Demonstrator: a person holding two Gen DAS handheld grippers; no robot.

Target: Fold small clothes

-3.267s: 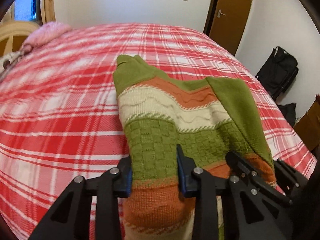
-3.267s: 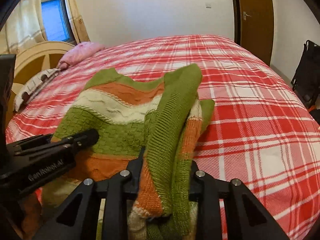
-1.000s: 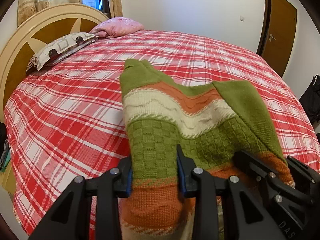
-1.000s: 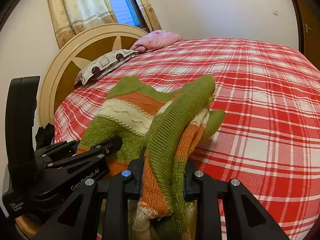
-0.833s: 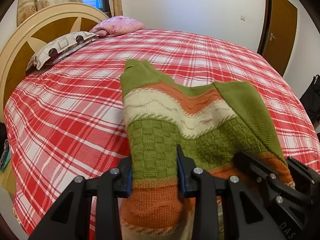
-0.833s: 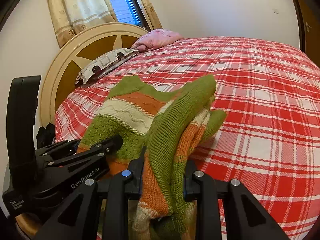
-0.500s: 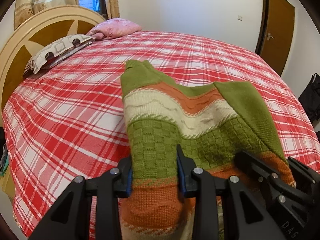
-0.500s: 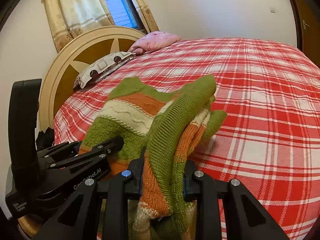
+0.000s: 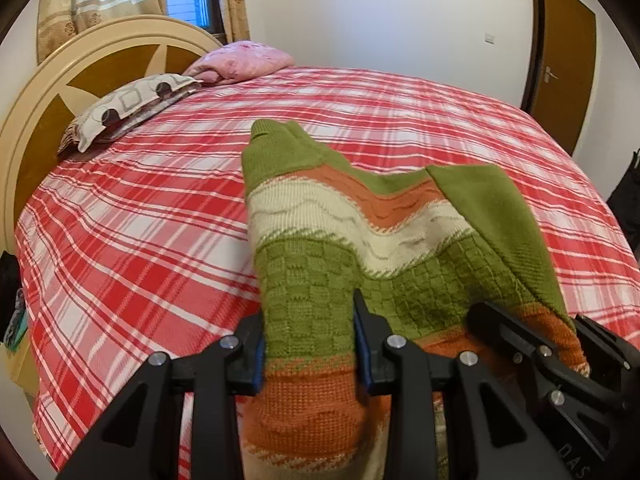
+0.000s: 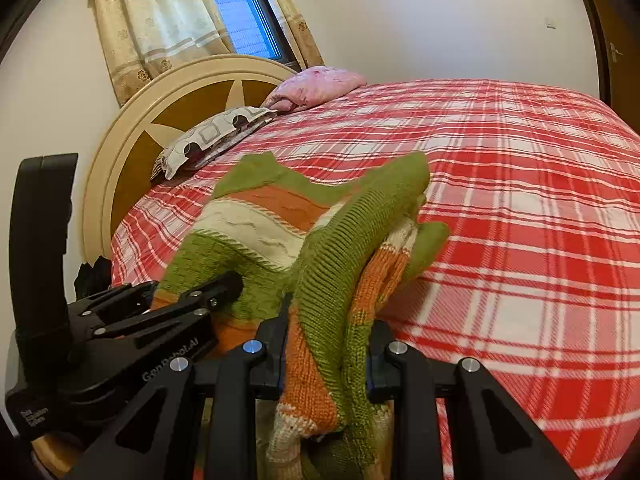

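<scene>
A small knitted sweater [image 9: 360,232] in green, orange and cream stripes is held up over the red plaid bed [image 9: 140,232]. My left gripper [image 9: 308,344] is shut on its left lower edge. My right gripper [image 10: 326,344] is shut on its bunched right edge [image 10: 340,280]. The right gripper shows at the lower right of the left wrist view [image 9: 560,364]; the left gripper shows at the lower left of the right wrist view [image 10: 160,312]. The sweater's far end with the collar [image 9: 272,136] reaches out over the bedspread; I cannot tell if it touches.
A round cream and brown headboard [image 9: 72,92] stands at the left. A patterned pillow [image 9: 128,108] and a pink pillow [image 9: 244,60] lie by it. A brown door [image 9: 560,52] is at the far right. A dark bag [image 9: 628,204] sits beyond the bed's right edge.
Both views have swung left since 3.3 s ago, bringing the headboard, pillows and window into sight. In the last second there is only slight drift. Both grips on the sweater are unchanged.
</scene>
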